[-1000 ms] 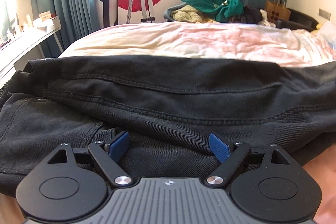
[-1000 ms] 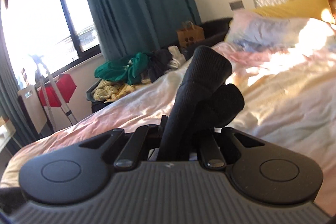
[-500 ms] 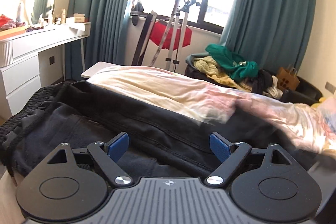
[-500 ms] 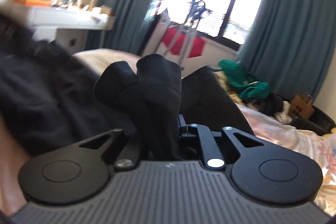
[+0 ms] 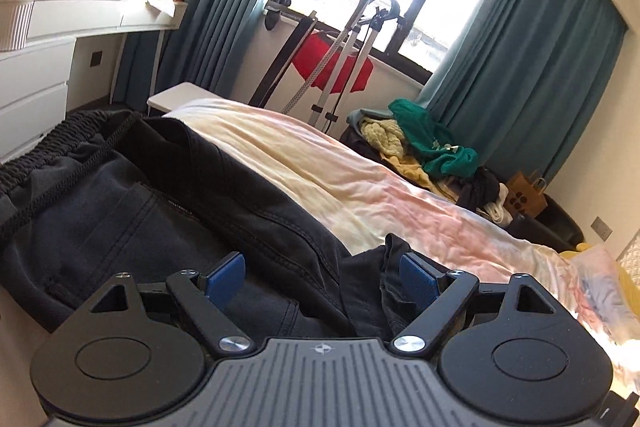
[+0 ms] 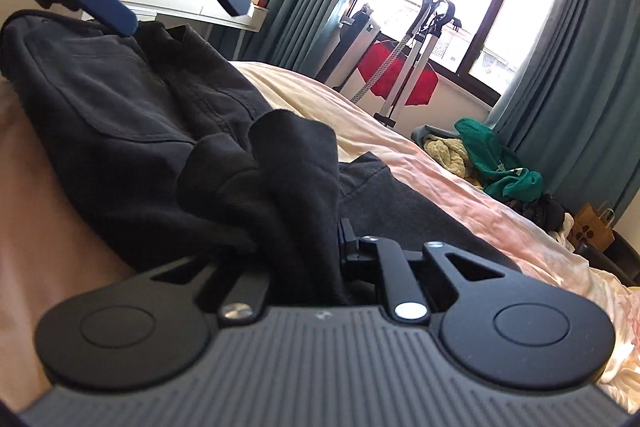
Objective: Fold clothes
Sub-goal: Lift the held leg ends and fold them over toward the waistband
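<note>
The right tongs (image 6: 304, 259) are clamped on a bunched fold of the black trousers (image 5: 168, 211), which lie on the bed (image 5: 360, 187). The left tongs (image 5: 320, 275) stand wide apart above the trousers, blue pads (image 5: 224, 277) bare, gripping nothing. A small pale label on the trousers is too blurred to read. Beyond the trousers, past the bed's far edge, sits a pile of clothes (image 5: 424, 147), and beside the pile a brown paper bag (image 5: 526, 197) printed with dark dots, no words legible.
</note>
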{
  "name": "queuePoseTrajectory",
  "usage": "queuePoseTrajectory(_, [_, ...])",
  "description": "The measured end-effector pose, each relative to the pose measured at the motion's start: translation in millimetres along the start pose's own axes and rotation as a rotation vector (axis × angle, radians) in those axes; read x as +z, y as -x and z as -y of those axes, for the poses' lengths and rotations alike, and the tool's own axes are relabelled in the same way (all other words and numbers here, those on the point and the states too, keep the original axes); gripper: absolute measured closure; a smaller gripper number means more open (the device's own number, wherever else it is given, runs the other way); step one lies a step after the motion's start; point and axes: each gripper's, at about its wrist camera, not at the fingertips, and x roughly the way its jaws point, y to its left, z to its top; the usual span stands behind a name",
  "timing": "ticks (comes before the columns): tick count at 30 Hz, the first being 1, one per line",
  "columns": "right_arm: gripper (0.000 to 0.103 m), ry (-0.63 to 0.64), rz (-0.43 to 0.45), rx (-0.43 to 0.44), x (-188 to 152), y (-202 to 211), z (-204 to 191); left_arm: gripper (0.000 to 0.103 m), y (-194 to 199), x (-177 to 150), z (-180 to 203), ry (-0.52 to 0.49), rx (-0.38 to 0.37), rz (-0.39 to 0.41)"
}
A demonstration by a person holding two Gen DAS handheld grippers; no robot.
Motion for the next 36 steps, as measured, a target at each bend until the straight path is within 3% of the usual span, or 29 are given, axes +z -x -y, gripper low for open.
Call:
queuePoseTrajectory(6, [0.089, -0.059, 0.081, 0.014, 20.1, 6.5, -15.3, 0.017, 5.8, -0.7, 5.7, -0.023, -0.021, 0.045])
queuePoseTrajectory(11, [0.080, -0.182, -0.012, 0.063, 14.9, -1.4, -15.4, 0.017, -1.5, -8.0, 15.9, -0.083, -0.017, 0.030])
queuePoseTrajectory(14, [0.057, -0.256, -0.004, 0.131, 13.5, 15.4, -6.5, 0.017, -5.5, -11.6, 20.9, -0.101, -0.039, 0.019])
queuePoseTrajectory(15, [0.035, -0.277, -0.009, 0.144, 9.0, 23.9, 4.0, 0.017, -6.5, -12.8, 22.9, -0.112, -0.043, 0.018])
queuePoseTrajectory(16, [0.021, -0.298, -0.015, 0.156, 4.5, 32.4, 14.5, 0.017, -7.4, -14.4, 25.1, -0.127, -0.043, 0.020])
queuePoseTrajectory(25, [0.020, -0.487, -0.064, 0.267, -36.0, 109.1, 109.2, 0.017, -19.2, -33.7, 47.9, -0.286, -0.031, -0.007])
queuePoseTrajectory(31, [0.020, -0.559, 0.004, 0.004, -84.1, 113.9, 170.9, 0.017, -32.5, -54.0, 68.2, -0.418, 0.024, -0.035])
queuePoseTrajectory(34, [0.020, -0.675, -0.048, -0.037, -105.7, 91.6, 197.2, 0.017, -39.4, -61.8, 69.2, -0.430, 0.045, -0.054])
queuePoseTrajectory(36, [0.020, -0.680, -0.053, -0.044, -110.2, 84.2, 209.3, 0.017, -43.9, -65.5, 68.5, -0.432, 0.060, -0.069])
